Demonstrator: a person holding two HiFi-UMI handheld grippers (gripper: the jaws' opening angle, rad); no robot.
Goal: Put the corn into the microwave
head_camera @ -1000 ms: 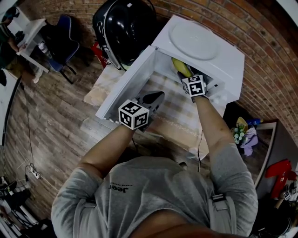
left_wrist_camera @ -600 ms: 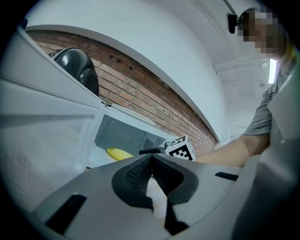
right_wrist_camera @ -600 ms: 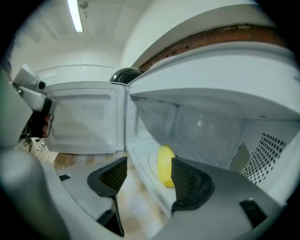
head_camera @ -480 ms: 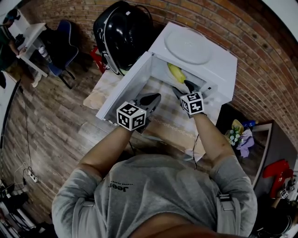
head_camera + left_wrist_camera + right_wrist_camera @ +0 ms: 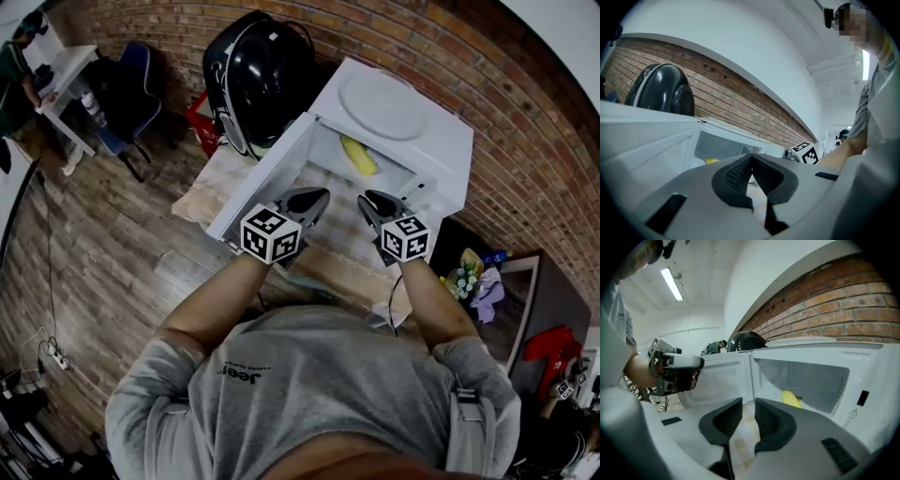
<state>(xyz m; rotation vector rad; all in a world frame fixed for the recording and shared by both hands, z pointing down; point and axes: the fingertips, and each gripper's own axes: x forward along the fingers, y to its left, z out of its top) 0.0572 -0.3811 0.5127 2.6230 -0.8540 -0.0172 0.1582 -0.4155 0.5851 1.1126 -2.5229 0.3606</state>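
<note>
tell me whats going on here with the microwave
A person stands at a white microwave with its door swung open, a claw in each hand. The corn already lies inside the cavity. The right claw hangs just outside the opening with its jaws closing and nothing between them. The left claw is shut and empty, close by the open door. So the corn is in, and the door is not yet closed.

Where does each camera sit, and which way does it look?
Head view: on the person's head, looking down at the open microwave; forearms show.
Left gripper view: on the left gripper, along shut fingers toward the door; right arm shows.
Right gripper view: on the right gripper, fingers closing on nothing, facing the cavity; left hand shows.
Shared: both gripper views show the corn.
</note>
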